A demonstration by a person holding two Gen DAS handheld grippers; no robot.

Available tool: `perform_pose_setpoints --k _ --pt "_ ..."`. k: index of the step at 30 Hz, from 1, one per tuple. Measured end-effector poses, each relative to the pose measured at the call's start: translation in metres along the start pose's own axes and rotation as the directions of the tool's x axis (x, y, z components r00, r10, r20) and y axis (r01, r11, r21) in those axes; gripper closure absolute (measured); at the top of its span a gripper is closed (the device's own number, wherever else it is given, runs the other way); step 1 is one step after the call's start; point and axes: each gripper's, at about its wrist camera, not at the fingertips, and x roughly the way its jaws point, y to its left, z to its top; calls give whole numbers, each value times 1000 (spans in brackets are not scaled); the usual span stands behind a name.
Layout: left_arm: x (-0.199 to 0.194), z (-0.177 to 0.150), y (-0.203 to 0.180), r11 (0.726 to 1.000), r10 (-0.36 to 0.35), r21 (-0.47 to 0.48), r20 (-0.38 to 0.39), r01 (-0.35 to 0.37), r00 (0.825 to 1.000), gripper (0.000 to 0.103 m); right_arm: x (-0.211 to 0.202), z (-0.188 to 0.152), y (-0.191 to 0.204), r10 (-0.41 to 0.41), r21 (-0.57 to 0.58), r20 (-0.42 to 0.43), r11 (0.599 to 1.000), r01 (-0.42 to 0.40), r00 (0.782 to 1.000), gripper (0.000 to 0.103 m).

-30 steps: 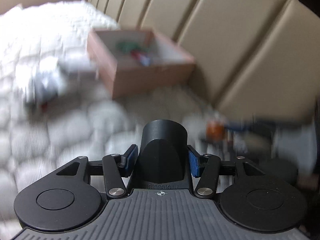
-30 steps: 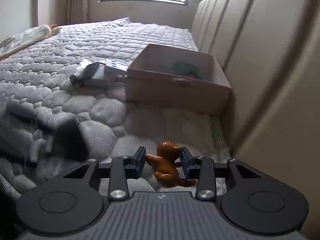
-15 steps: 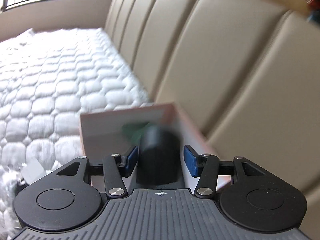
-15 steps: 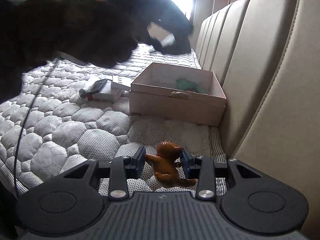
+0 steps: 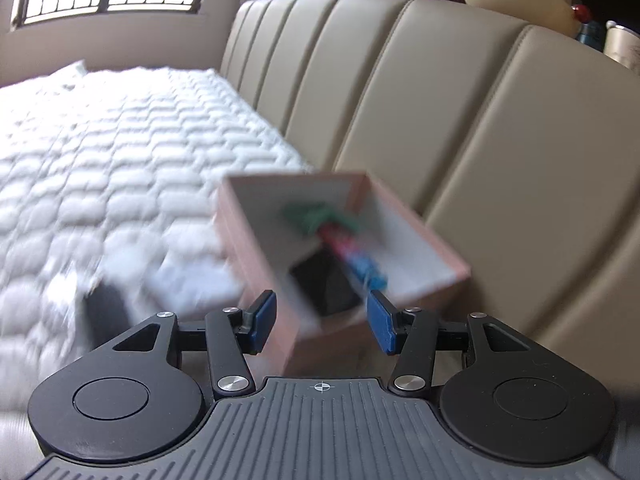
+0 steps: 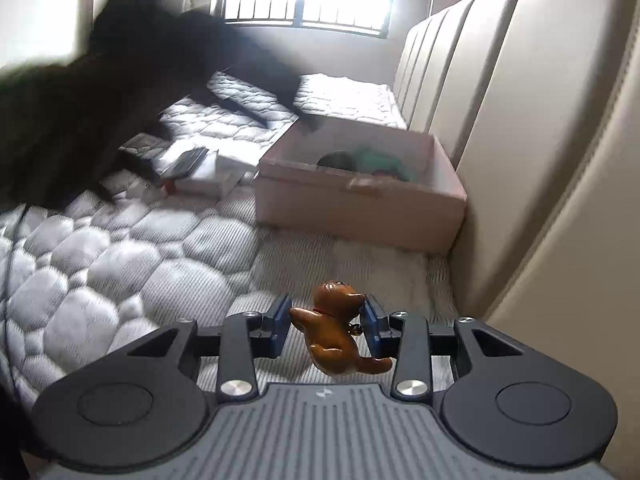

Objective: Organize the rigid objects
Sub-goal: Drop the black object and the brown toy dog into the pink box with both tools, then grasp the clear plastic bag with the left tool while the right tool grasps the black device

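A pink cardboard box (image 5: pixel 256 240) lies on the quilted mattress beside the padded headboard; it also shows in the right wrist view (image 6: pixel 360 208). My left gripper (image 5: pixel 322 320) is open and empty above the box's near corner. A black cylinder (image 5: pixel 324 284) lies blurred inside the box, with a green thing (image 5: pixel 316 214) and a red-and-blue thing (image 5: pixel 356 252). My right gripper (image 6: pixel 326 326) is shut on a brown dog figurine (image 6: pixel 336 332), held low over the mattress in front of the box.
A white flat box (image 6: pixel 208 172) with a dark device on it lies left of the pink box. The left arm (image 6: pixel 100 112) crosses the upper left of the right wrist view as a dark blur. The beige headboard (image 6: pixel 500 120) runs along the right.
My left gripper carried the black cylinder over the box, opened, and the cylinder now lies inside. My right gripper still holds the dog figurine, little moved.
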Motion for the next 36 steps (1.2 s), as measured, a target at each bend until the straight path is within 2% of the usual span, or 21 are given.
perform_pose_setpoints --k 5,9,11,13,14,20,22,24,27,29,32,36 --pt "-34 -47 32 997 2 -75 -35 -5 999 49 13 52 -12 -59 16 55 998 58 997 66" --pt "-52 -69 57 989 22 -143 -59 -30 998 49 40 114 -29 -119 124 68 986 110 991 66" --pt "-56 -75 68 985 38 -166 -68 -49 997 49 56 137 -32 -121 145 79 984 108 990 64" --pt "-62 -78 77 982 58 -173 -67 -68 996 49 72 150 -31 -124 128 55 985 116 991 35" --pt "-65 -79 80 982 66 -172 -62 -76 996 49 77 152 -29 -142 127 46 983 135 989 32" --pt "-72 -82 104 973 123 -194 -26 -126 992 49 72 120 -14 -104 124 41 987 98 994 32" --pt "-74 -81 113 966 147 -210 -21 -148 989 49 63 96 -7 -91 122 51 989 84 995 29" --pt "-77 -79 118 962 169 -218 -7 -166 986 49 57 68 2 -93 112 71 990 85 993 23" --pt "-81 -78 126 953 192 -239 0 -186 981 49 51 28 15 -133 85 86 988 126 987 22" --pt "-83 -76 129 950 200 -243 -3 -195 980 49 54 11 20 -128 80 79 989 121 989 22" --pt "-84 -70 131 953 193 -237 -1 -188 981 49 57 0 25 -90 113 77 990 81 993 22" --pt "-78 -53 140 949 200 -255 29 -186 979 49 55 -5 30 -101 105 105 990 90 989 22"
